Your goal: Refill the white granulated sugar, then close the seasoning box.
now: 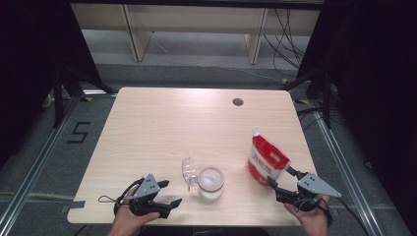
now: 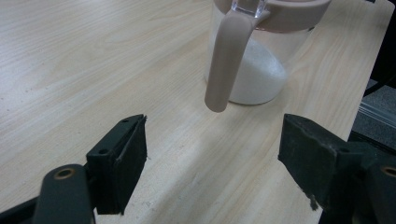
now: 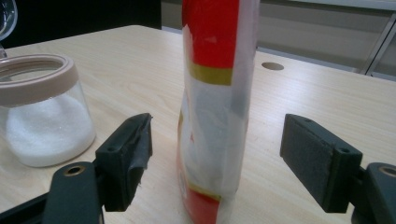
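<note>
A clear jar (image 1: 210,183) with a beige rim and some white granules stands near the table's front edge, its clear lid (image 1: 189,170) flipped up on its left. My left gripper (image 1: 172,192) is open just left of it. In the left gripper view the jar (image 2: 261,70) and its beige handle (image 2: 224,60) stand a little beyond the open jaws of the left gripper (image 2: 212,154). A red and white pouch (image 1: 267,161) stands upright to the right. My right gripper (image 1: 280,177) is open beside it. In the right gripper view the pouch (image 3: 215,107) stands between the pads without touching them.
The wooden table (image 1: 172,128) has a round cable hole (image 1: 238,102) at the back right. The jar (image 3: 42,116) appears left of the pouch in the right gripper view. Dark curtains flank the table, and cables run over the floor behind it.
</note>
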Action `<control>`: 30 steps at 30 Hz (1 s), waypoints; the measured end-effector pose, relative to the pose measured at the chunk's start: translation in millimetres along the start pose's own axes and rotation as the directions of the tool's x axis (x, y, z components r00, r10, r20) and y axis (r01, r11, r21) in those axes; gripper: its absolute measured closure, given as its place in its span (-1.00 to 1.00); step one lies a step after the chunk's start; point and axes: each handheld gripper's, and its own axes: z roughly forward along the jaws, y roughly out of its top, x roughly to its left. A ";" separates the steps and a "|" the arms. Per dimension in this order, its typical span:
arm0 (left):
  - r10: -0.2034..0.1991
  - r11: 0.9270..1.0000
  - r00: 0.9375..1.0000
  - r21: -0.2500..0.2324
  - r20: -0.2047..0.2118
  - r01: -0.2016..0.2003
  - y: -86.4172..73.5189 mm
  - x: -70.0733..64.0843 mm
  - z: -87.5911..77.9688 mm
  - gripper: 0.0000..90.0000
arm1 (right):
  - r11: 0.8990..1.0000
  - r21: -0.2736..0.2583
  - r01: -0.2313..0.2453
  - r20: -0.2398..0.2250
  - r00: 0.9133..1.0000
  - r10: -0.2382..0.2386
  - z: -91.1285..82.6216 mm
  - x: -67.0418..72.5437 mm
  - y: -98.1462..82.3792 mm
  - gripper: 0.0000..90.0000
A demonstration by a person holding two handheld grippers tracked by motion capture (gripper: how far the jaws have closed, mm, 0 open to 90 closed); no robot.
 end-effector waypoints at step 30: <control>0.013 1.000 1.000 -0.005 0.016 -0.013 0.3 -4.3 -4.6 0.00 | 0.996 0.089 -0.028 0.049 0.999 0.024 -15.4 9.4 -7.2 -0.50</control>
